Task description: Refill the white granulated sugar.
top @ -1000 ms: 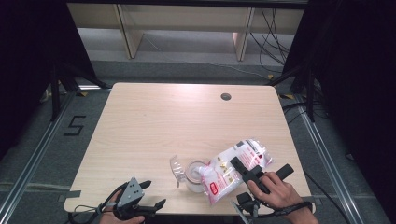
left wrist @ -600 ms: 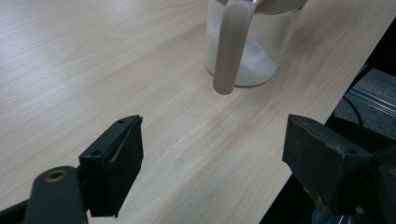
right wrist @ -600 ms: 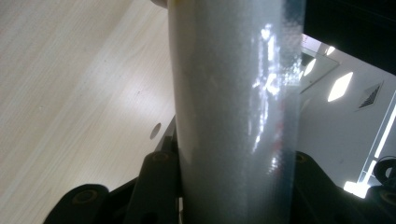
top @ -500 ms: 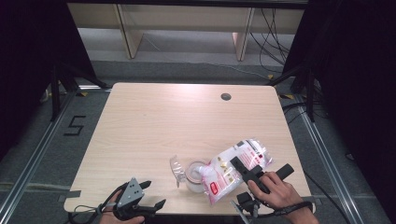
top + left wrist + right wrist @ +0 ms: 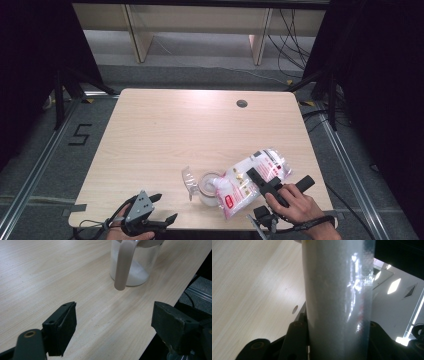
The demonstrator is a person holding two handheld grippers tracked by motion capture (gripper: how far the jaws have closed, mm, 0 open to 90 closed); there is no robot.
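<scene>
A clear glass jug (image 5: 206, 186) with a handle stands near the table's front edge, with white powder in its bottom. In the left gripper view the jug (image 5: 136, 267) is ahead of my jaws, handle turned toward me. A plastic bag of white powder (image 5: 247, 181) with red print leans against the jug's right side, one end over its rim. My right gripper (image 5: 256, 178) is shut on this bag, and in the right gripper view the bag (image 5: 337, 297) stands upright between the jaws of the right gripper (image 5: 337, 340). My left gripper (image 5: 165, 208) rests open at the front left, and the left gripper (image 5: 115, 327) holds nothing.
The light wooden table (image 5: 165, 135) has a small round cable hole (image 5: 242, 103) at the back right. Its front edge runs just by both hands. Dark frame posts and cables stand around the table on the grey floor.
</scene>
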